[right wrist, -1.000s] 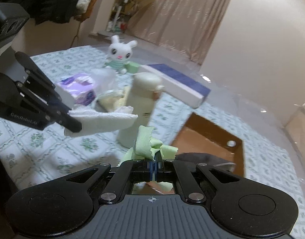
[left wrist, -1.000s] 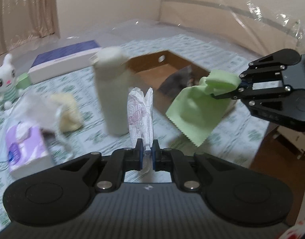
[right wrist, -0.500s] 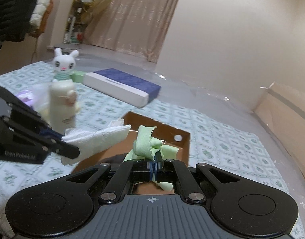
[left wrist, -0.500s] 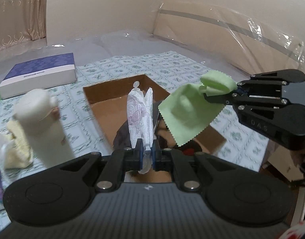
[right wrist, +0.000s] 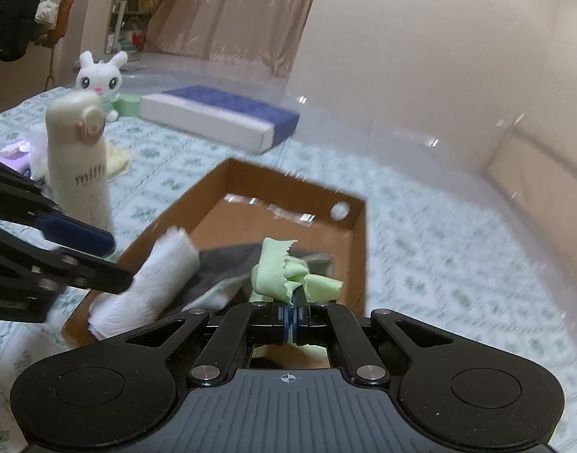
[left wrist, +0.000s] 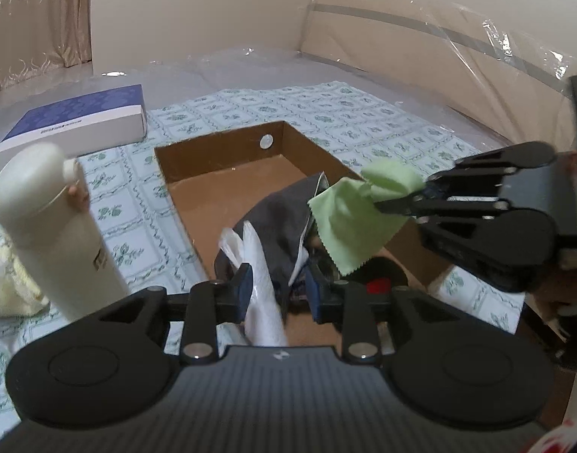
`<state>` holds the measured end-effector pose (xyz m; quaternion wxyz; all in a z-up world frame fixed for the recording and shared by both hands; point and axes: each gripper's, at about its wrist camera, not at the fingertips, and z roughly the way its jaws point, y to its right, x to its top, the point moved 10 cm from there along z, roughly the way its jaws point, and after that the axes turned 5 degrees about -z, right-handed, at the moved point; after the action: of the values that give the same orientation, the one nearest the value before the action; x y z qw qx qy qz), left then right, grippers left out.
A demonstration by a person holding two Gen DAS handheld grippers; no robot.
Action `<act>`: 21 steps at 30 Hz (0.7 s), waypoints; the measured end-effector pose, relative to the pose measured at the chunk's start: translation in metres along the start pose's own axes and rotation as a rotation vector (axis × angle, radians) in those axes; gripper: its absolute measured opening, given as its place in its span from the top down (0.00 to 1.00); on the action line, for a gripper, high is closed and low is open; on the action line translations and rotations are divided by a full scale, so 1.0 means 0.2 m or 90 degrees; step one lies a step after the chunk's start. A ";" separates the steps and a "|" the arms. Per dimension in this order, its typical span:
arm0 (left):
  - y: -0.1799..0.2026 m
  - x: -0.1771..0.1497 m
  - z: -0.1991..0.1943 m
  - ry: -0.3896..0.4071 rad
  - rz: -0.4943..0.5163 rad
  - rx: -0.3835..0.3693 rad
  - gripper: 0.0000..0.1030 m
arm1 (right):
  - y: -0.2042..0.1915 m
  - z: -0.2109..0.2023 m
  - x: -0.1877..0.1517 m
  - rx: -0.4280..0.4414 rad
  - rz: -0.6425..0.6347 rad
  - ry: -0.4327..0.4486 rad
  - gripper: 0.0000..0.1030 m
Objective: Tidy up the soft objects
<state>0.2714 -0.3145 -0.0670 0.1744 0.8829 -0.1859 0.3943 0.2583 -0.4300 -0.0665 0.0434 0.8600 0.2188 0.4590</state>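
An open brown cardboard box (left wrist: 228, 151) (right wrist: 356, 234) lies on the patterned bedspread with a dark grey cloth (left wrist: 277, 215) (right wrist: 228, 264) inside. My left gripper (left wrist: 277, 290) is open over the box's near end; a white tissue wad (left wrist: 260, 275) (right wrist: 152, 275) drops from between its fingers, still touching the left one. My right gripper (right wrist: 294, 317) is shut on a light green cloth (right wrist: 284, 275) (left wrist: 348, 207), holding it above the box's right side.
A cream thermos bottle (left wrist: 50, 222) (right wrist: 82, 162) stands left of the box. A white and navy flat box (left wrist: 73, 128) (right wrist: 220, 120) lies beyond. A bunny plush (right wrist: 99, 79), a yellow cloth (left wrist: 9, 283) and a purple tissue pack (right wrist: 13, 151) lie further left.
Both grippers moved right, over the box. My left gripper opened and let go of the white tissue, which now slips down. The right gripper still holds the green cloth.
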 end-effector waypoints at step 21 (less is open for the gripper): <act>-0.14 -0.24 -0.48 0.017 -0.086 0.000 0.74 | -0.07 -0.34 -0.14 0.038 0.146 0.004 0.28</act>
<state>0.1933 -0.2379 -0.0482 0.2030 0.8882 -0.1236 0.3932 0.1862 -0.4377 -0.0525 -0.0359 0.8790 0.1326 0.4567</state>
